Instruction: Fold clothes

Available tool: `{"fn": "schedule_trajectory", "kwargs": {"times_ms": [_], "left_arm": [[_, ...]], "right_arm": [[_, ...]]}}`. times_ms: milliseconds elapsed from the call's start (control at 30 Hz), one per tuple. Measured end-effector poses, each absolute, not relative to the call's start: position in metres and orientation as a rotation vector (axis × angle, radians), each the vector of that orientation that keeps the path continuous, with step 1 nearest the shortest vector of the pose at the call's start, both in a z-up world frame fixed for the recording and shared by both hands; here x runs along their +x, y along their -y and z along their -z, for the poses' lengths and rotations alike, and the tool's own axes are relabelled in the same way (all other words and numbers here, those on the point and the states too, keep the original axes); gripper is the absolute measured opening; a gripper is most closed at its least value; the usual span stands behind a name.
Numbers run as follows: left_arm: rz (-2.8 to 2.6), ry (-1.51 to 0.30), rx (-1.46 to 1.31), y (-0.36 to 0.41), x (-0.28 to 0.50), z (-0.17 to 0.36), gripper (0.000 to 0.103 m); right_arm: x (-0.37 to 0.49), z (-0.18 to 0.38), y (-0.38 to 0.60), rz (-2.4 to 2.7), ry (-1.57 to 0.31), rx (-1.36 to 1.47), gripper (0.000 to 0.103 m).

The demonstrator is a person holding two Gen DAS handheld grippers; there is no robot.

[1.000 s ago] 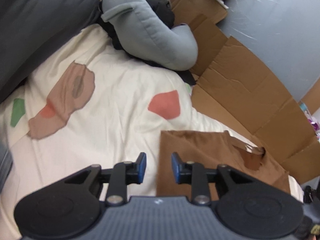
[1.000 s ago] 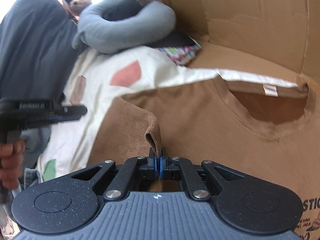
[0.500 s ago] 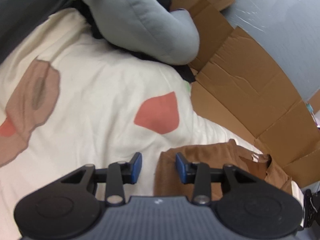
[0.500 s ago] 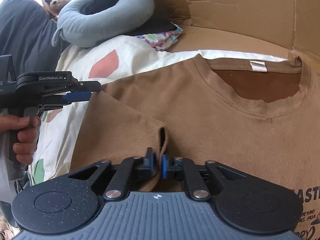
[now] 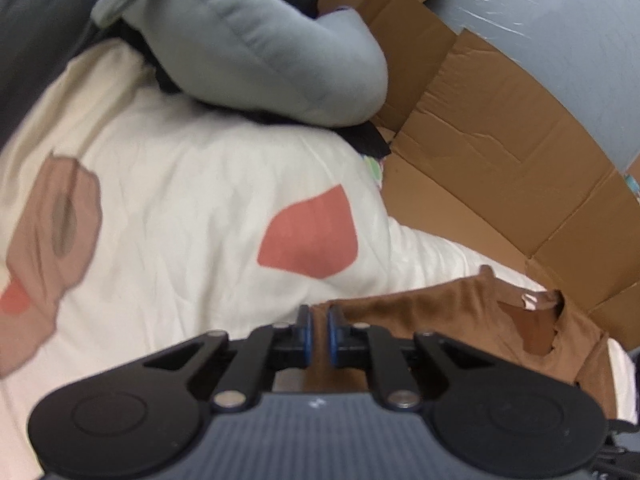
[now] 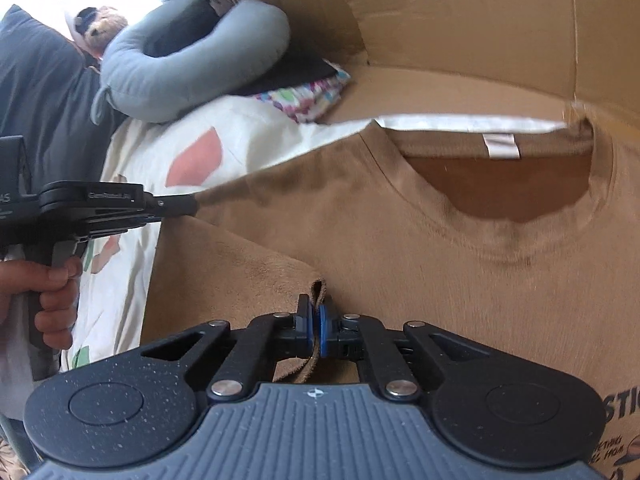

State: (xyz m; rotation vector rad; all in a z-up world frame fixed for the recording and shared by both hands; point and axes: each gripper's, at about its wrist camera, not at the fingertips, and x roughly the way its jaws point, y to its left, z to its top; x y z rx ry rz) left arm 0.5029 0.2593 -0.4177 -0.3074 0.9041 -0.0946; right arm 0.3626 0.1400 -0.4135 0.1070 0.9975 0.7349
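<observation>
A brown T-shirt (image 6: 420, 240) lies face up on the white patterned bedspread (image 5: 192, 208), collar toward the cardboard. My right gripper (image 6: 314, 330) is shut on a folded-over piece of the shirt's left side, near its lower edge. My left gripper (image 5: 318, 330) is closed on the shirt's shoulder corner (image 5: 400, 304); the brown cloth sits between its blue pads. The left gripper also shows in the right wrist view (image 6: 188, 204), held in a hand at the shirt's left shoulder edge.
A grey U-shaped pillow (image 6: 192, 64) lies at the head of the bed with dark clothes under it. Flattened cardboard (image 5: 500, 152) lines the far side. A dark pillow (image 6: 40, 92) and a soft toy (image 6: 100, 28) are at the left.
My left gripper moved to the shirt's shoulder corner and closed on it. My right gripper stayed shut on the fold and the shirt was drawn flatter.
</observation>
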Motion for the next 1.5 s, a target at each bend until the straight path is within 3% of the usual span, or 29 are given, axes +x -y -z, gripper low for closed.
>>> {"fn": "schedule_trajectory", "kwargs": {"times_ms": [633, 900, 1033, 1333, 1500], "left_arm": [[0.02, -0.846, -0.39, -0.28, 0.496, 0.401, 0.011], [0.1, -0.905, -0.334, -0.265, 0.481, 0.41, 0.011], [0.108, -0.908, -0.345, -0.258, 0.482, 0.418, 0.021], [0.1, -0.91, -0.298, -0.249, 0.498, 0.428, 0.021], [0.078, -0.915, -0.272, -0.248, 0.504, 0.431, 0.011]], "right_arm": [[0.364, 0.419, -0.123, -0.679, -1.001, 0.111, 0.0], [0.357, 0.416, -0.119, -0.674, -1.024, 0.113, 0.0], [0.356, 0.421, -0.121, -0.676, -1.031, 0.095, 0.0], [0.362, 0.424, -0.122, -0.673, -1.031, 0.102, 0.0], [0.36, 0.418, -0.12, -0.672, -1.009, 0.107, 0.0]]}}
